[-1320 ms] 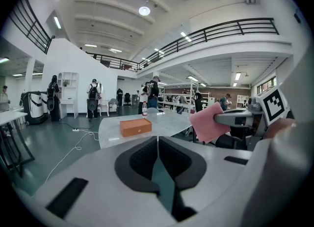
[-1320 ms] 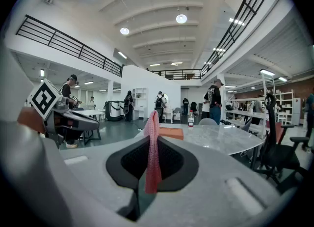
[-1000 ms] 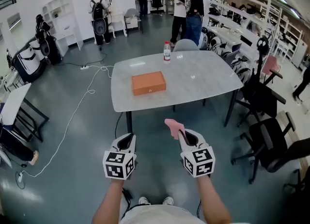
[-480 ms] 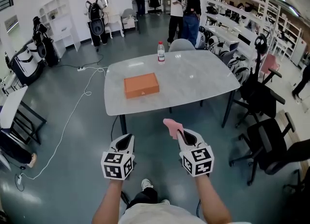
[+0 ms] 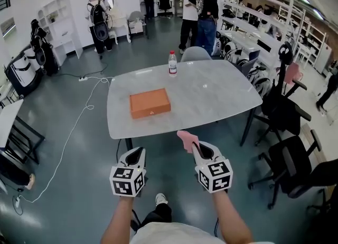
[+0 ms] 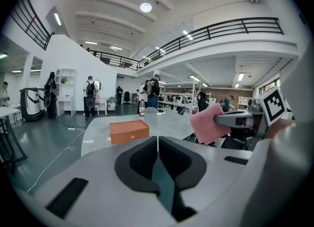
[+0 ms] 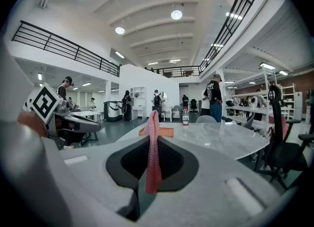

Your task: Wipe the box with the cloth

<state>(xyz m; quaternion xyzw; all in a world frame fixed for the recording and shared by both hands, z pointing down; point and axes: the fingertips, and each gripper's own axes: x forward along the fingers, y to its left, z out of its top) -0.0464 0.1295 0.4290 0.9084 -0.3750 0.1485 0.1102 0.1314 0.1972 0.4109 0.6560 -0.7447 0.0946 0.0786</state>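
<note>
An orange box (image 5: 150, 103) lies flat on the left half of a grey marble table (image 5: 211, 97); it also shows in the left gripper view as the orange box (image 6: 129, 130). My right gripper (image 5: 196, 145) is shut on a pink cloth (image 5: 186, 139), held short of the table's near edge. In the right gripper view the pink cloth (image 7: 153, 150) stands upright between the jaws. My left gripper (image 5: 137, 154) hangs beside it, shut and holding nothing, with its jaws pressed together in the left gripper view (image 6: 157, 140).
A plastic water bottle (image 5: 172, 63) stands at the table's far edge. Black office chairs (image 5: 296, 158) crowd the right side. A white cable (image 5: 79, 116) runs across the floor on the left. People (image 5: 206, 8) stand beyond the table.
The table and box have drawn closer and shifted left in the head view as the person walks forward. Both grippers keep their pose, cloth still held.
</note>
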